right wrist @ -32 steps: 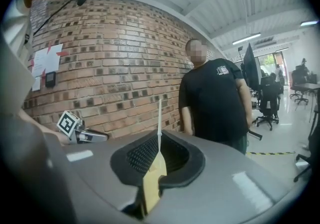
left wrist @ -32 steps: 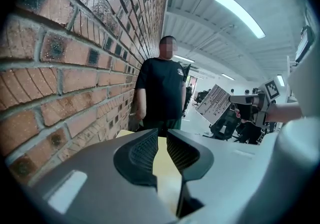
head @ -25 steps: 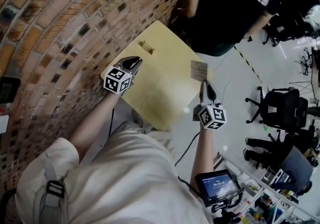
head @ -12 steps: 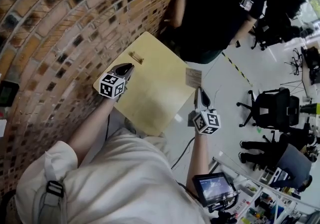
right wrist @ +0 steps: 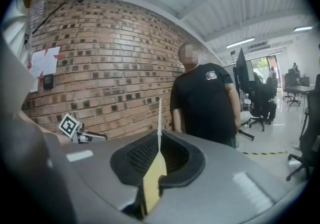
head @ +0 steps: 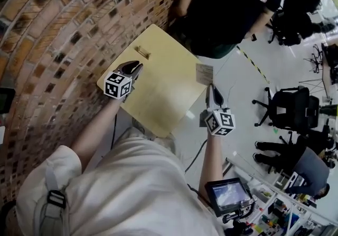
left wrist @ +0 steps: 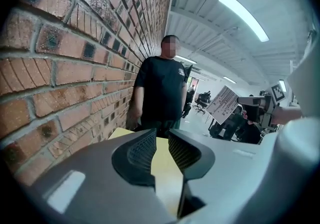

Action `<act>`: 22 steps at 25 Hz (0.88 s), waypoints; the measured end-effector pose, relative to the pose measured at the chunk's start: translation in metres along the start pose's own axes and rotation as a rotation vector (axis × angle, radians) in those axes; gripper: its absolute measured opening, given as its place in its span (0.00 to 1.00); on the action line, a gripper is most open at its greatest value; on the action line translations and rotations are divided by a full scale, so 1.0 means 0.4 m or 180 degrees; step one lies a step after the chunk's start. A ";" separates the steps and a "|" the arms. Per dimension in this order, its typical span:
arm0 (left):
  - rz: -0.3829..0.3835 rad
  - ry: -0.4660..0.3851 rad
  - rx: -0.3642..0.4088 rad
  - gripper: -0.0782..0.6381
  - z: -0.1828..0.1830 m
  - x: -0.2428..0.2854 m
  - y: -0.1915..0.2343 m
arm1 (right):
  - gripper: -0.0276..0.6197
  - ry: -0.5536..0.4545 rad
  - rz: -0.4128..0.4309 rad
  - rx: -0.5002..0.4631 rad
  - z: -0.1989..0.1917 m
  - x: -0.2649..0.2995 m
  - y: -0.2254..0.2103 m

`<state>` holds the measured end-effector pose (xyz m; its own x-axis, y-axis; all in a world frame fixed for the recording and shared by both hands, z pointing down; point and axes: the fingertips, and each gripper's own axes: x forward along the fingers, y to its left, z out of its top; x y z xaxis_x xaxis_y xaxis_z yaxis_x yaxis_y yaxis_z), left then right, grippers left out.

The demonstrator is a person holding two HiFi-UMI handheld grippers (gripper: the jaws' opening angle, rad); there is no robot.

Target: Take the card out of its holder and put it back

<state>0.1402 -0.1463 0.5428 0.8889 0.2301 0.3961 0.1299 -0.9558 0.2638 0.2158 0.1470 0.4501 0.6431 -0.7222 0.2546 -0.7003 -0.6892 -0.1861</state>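
Observation:
A small wooden card holder lies on the far left part of the yellow table. The pale printed card is out of it, held upright off the table's right edge by my right gripper, which is shut on its lower edge. In the right gripper view the card shows edge-on between the pads of that gripper. My left gripper hovers over the table's left side, a little short of the holder. Its jaws stand slightly apart with nothing in them. From the left gripper view the card appears at the right.
A person in a black shirt stands at the table's far side. A brick wall runs along the left. Office chairs and seated people are on the right. A small screen sits below my right arm.
Both grippers keep nearly the same places. The card stays pinched in the right gripper beside the table's right edge. The head view has shifted a little.

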 end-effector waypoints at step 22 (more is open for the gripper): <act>0.0565 0.0137 -0.0225 0.25 -0.091 -0.058 0.026 | 0.06 0.0342 0.1070 -0.0178 -0.058 0.342 0.102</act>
<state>0.1049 -0.1548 0.5683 0.8754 0.0681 0.4787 -0.0597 -0.9672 0.2468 0.2680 0.0216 0.4994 0.3398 -0.8957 0.2869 -0.8849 -0.4078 -0.2250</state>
